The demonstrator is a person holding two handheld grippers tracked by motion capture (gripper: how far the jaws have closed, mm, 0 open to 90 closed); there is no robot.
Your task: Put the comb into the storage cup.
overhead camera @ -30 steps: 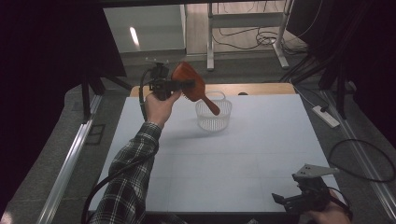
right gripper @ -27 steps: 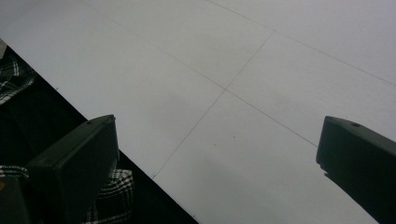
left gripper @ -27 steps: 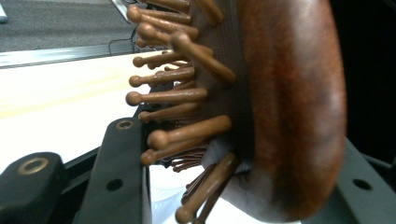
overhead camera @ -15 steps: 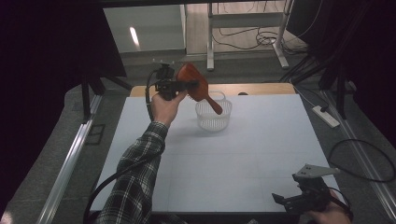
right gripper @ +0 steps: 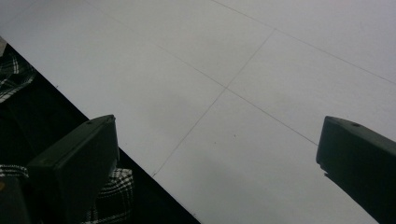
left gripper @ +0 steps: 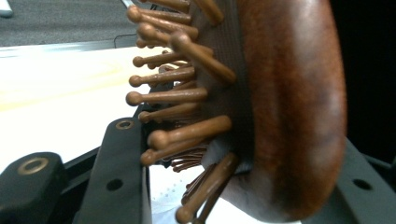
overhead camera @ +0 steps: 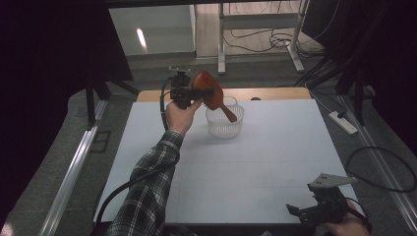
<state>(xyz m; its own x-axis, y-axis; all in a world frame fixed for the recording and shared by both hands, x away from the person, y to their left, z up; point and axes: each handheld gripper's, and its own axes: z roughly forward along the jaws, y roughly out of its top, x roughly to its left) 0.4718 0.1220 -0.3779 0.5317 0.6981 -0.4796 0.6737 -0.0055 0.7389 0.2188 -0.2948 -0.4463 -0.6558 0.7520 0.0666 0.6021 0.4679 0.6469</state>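
A brown wooden paddle hairbrush (overhead camera: 209, 93) is held in the air at the far side of the white table (overhead camera: 275, 162). My left gripper (overhead camera: 200, 93) is shut on its head. Its handle slants down to the right, over a clear mesh basket (overhead camera: 224, 125). In the left gripper view the hairbrush (left gripper: 289, 107) sits between the black jaws, with its round-tipped wooden bristles pointing left. My right gripper (overhead camera: 301, 212) rests at the table's near right corner. In the right gripper view the right gripper (right gripper: 219, 163) stands open over bare table.
A wooden strip (overhead camera: 275, 93) runs along the table's far edge behind the basket. A power strip (overhead camera: 343, 123) and cables lie on the floor to the right. A metal rail (overhead camera: 74, 172) runs along the left side. The person's plaid sleeve (overhead camera: 147, 196) crosses the table's near left.
The left hand has carried the hairbrush a little to the right and down, so the handle now hangs over the basket. The right gripper has stayed put.
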